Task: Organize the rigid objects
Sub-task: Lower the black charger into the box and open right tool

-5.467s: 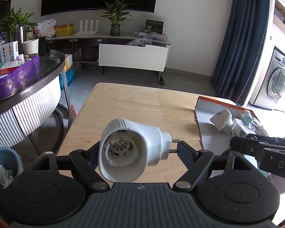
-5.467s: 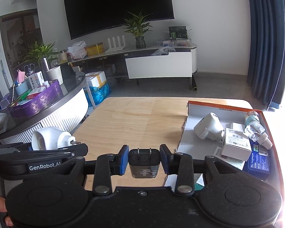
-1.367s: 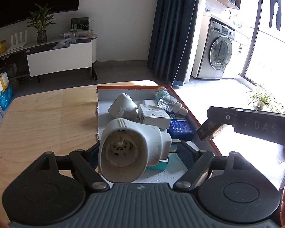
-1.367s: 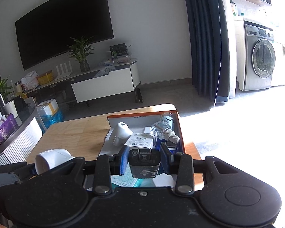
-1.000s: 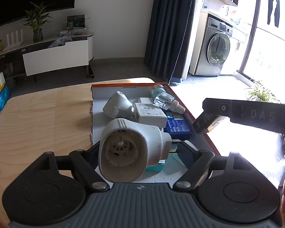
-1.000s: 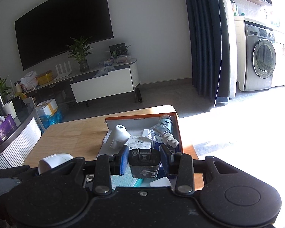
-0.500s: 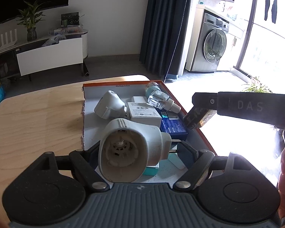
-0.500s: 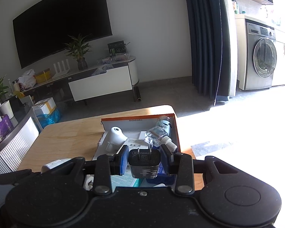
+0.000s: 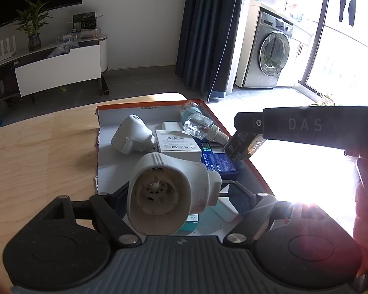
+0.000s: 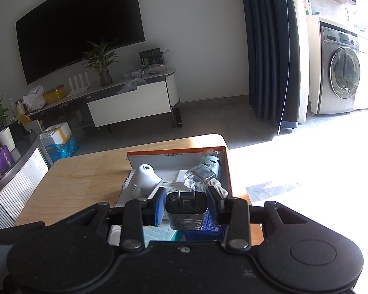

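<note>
My left gripper (image 9: pixel 176 191) is shut on a white round plug-in device (image 9: pixel 169 193), held above the near part of an orange-edged box lid (image 9: pixel 149 105) on the wooden table (image 9: pixel 36 147). My right gripper (image 10: pixel 186 205) is shut on a black charger plug (image 10: pixel 186 209) over the lid's right side; the same black charger plug (image 9: pixel 241 144) shows at the right of the left wrist view. In the lid lie a second white device (image 9: pixel 132 137), a white carton (image 9: pixel 177 145), a clear bottle (image 9: pixel 198 123) and a blue box (image 9: pixel 218 159).
A person's hand (image 9: pixel 366 210) holds the right tool at the frame's right edge. Bright sun floods the floor to the right of the table. A curved counter (image 10: pixel 14 178) stands left of the table. A TV stand (image 10: pixel 130 103) and a washing machine (image 10: pixel 341 73) are far behind.
The left gripper with the white device has drifted right over the lid, which now sits more to the left in its view. The right gripper and its charger hardly moved.
</note>
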